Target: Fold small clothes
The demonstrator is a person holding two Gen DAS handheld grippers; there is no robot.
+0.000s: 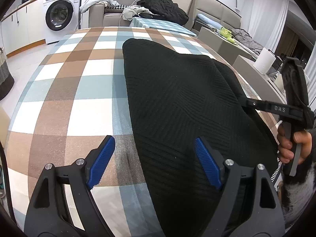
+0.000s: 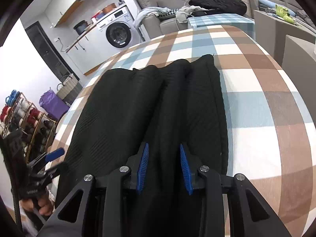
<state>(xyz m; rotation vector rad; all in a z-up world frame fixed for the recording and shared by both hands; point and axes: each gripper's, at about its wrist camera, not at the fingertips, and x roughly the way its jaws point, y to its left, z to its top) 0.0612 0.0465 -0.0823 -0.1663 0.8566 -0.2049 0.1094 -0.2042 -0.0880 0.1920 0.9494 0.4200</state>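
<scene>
A black ribbed garment (image 1: 177,98) lies folded lengthwise on the checked tablecloth (image 1: 69,79). In the right wrist view the garment (image 2: 122,108) shows long ridges running away from me. My left gripper (image 1: 154,140) hangs open over its near left edge, one pad over the cloth and one over the table. My right gripper (image 2: 163,146) stands open astride a raised fold at the garment's near end, and its blue pads (image 2: 143,167) do not press on the fold. A hand holds the right gripper (image 1: 248,102) at the garment's right edge. The left gripper (image 2: 53,158) shows at the lower left.
A washing machine (image 1: 59,15) stands at the back left, and a sofa carries a black jacket (image 1: 164,7). A white paper roll (image 1: 264,59) sits on a side table to the right. A rack of spools (image 2: 19,114), a purple bag (image 2: 52,102) and a basket (image 2: 69,86) stand on the floor.
</scene>
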